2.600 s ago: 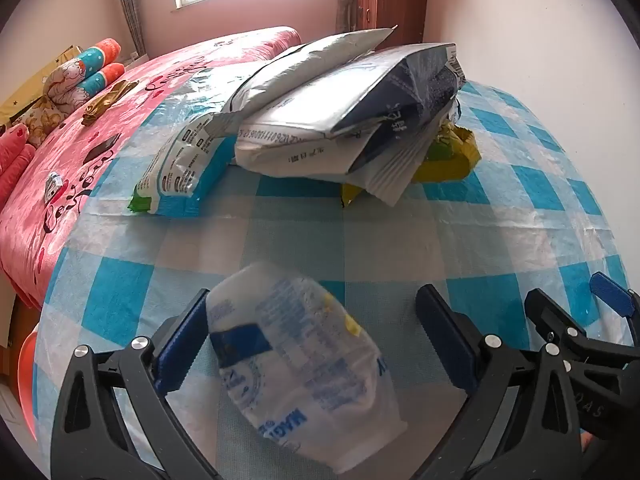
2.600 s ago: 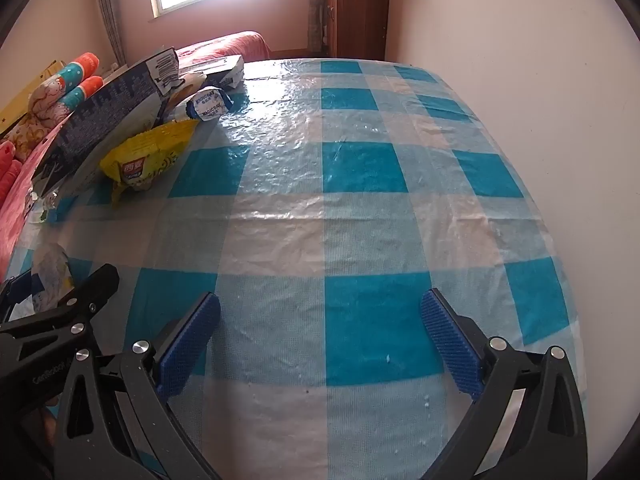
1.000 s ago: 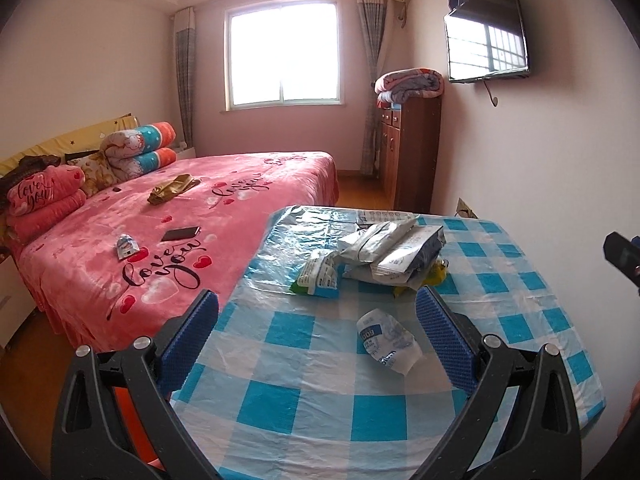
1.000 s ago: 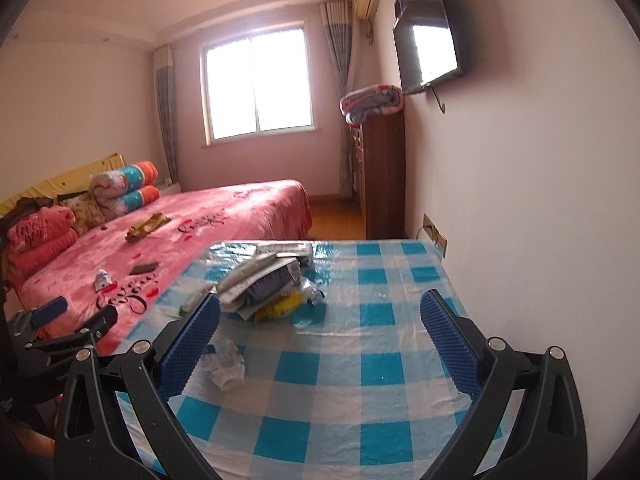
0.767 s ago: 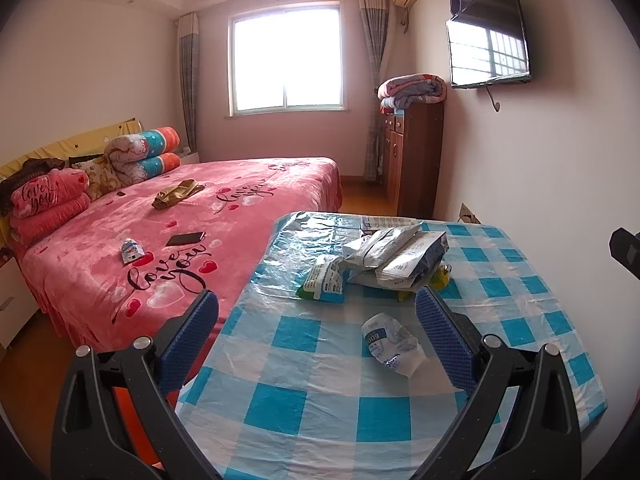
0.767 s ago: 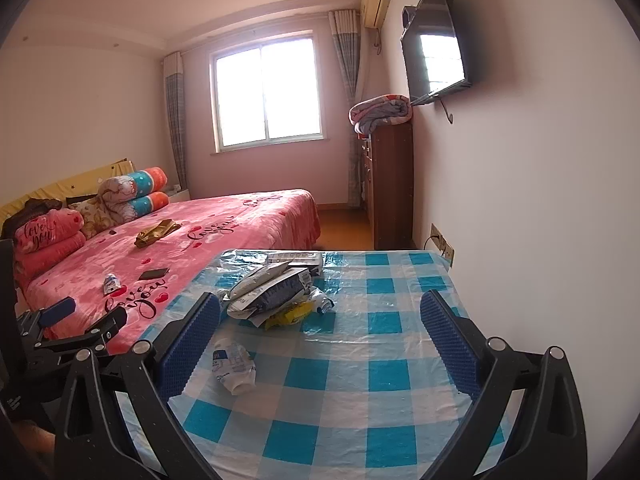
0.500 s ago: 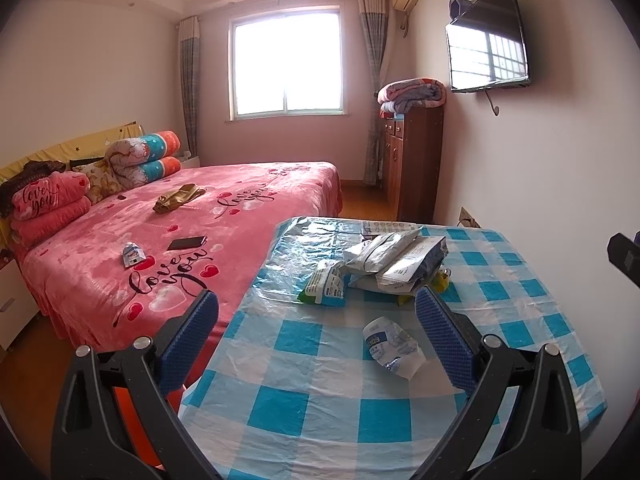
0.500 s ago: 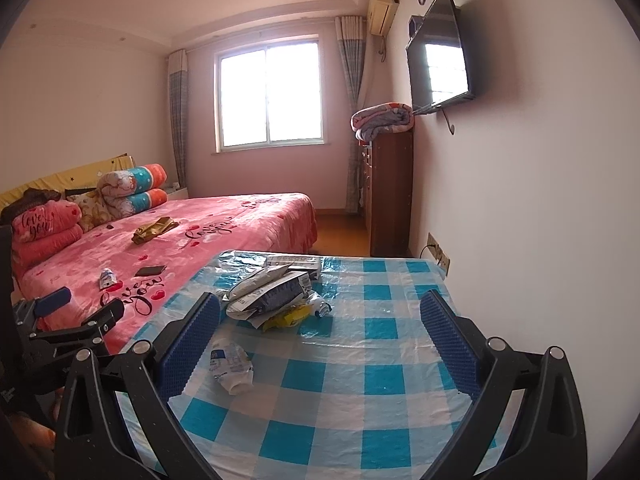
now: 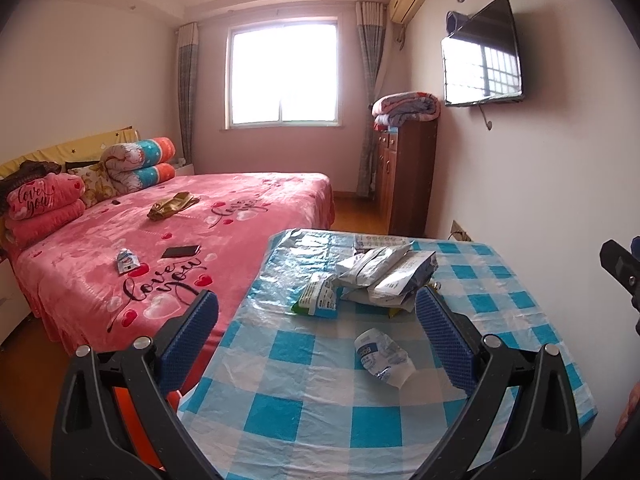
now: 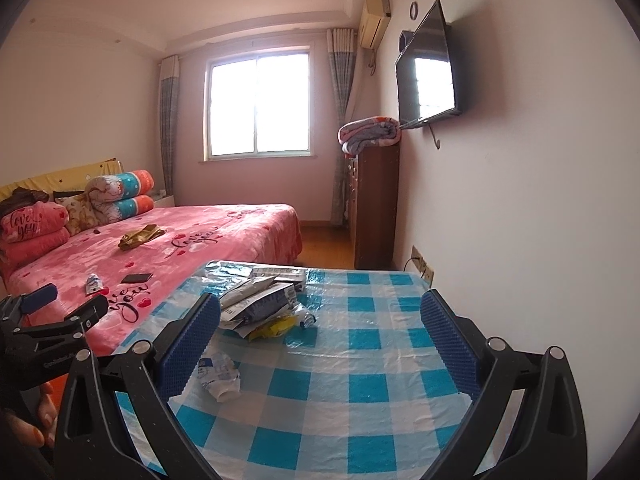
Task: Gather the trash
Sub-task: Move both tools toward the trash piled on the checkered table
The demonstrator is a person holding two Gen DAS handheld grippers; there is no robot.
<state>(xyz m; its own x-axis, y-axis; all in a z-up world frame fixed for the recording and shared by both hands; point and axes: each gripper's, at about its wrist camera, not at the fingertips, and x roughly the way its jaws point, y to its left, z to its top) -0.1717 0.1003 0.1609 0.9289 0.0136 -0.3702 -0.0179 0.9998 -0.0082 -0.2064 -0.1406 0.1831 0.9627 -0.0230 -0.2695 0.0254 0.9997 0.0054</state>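
The blue-checked table (image 9: 500, 276) carries a heap of silvery and yellow bags (image 9: 384, 276); nearer lies a crumpled white wrapper (image 9: 382, 356) with blue print. Left tool (image 9: 316, 336) and right tool (image 10: 320, 336) gape wide, empty.

You get daylight from the window (image 9: 282, 76), which is blown out to plain white in both views. The room is evenly bright with a pinkish cast. The TV (image 10: 430, 68) throws a soft shadow on the wall, and the table (image 9: 280, 272) plastic glares near its far end. Fisheye bends your edges; corners go black. Focus is sharp.
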